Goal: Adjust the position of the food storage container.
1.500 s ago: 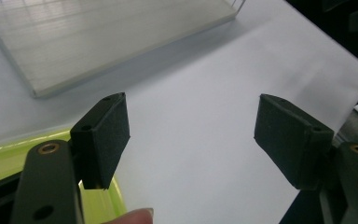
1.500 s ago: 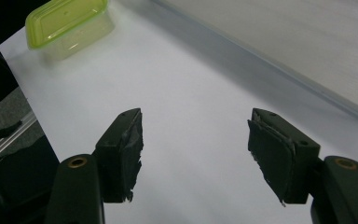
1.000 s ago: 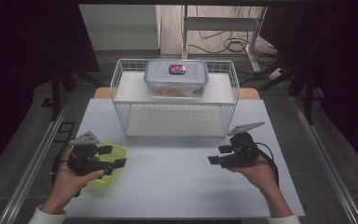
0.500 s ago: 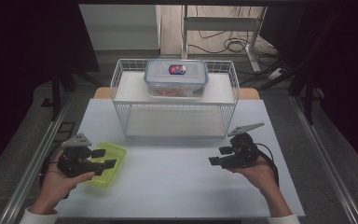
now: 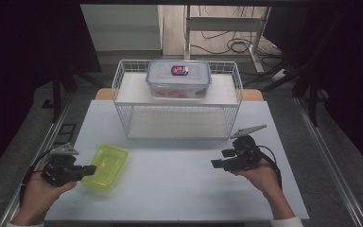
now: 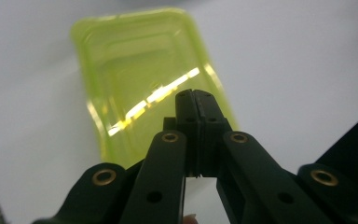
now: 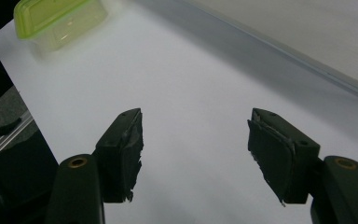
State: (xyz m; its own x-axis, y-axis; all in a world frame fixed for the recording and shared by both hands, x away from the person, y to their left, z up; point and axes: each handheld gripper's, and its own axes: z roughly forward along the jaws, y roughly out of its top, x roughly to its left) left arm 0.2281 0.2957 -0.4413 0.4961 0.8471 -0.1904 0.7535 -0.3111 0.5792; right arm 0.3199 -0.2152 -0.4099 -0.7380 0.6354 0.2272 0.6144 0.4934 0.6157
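The yellow-green plastic container lies flat and open-side-up on the white tabletop, near its front left corner. In the right gripper view the same container sits at the far upper left.

Left gripper: held at the left edge of the tabletop, pointing toward the container, with the tips at the container's near rim in the high view. In the left gripper view the left gripper has its jaws pressed together, pad against pad, with nothing between them; they have just been closing. The container lies beyond and below the tips. Contact between the tips and the rim cannot be determined.

Right gripper: held over the front right part of the tabletop, well apart from the container. In the right gripper view the right gripper has its jaws spread wide, with bare tabletop between them.

A white wire basket shelf stands at the far side of the tabletop. A clear lidded food box rests on its top level.
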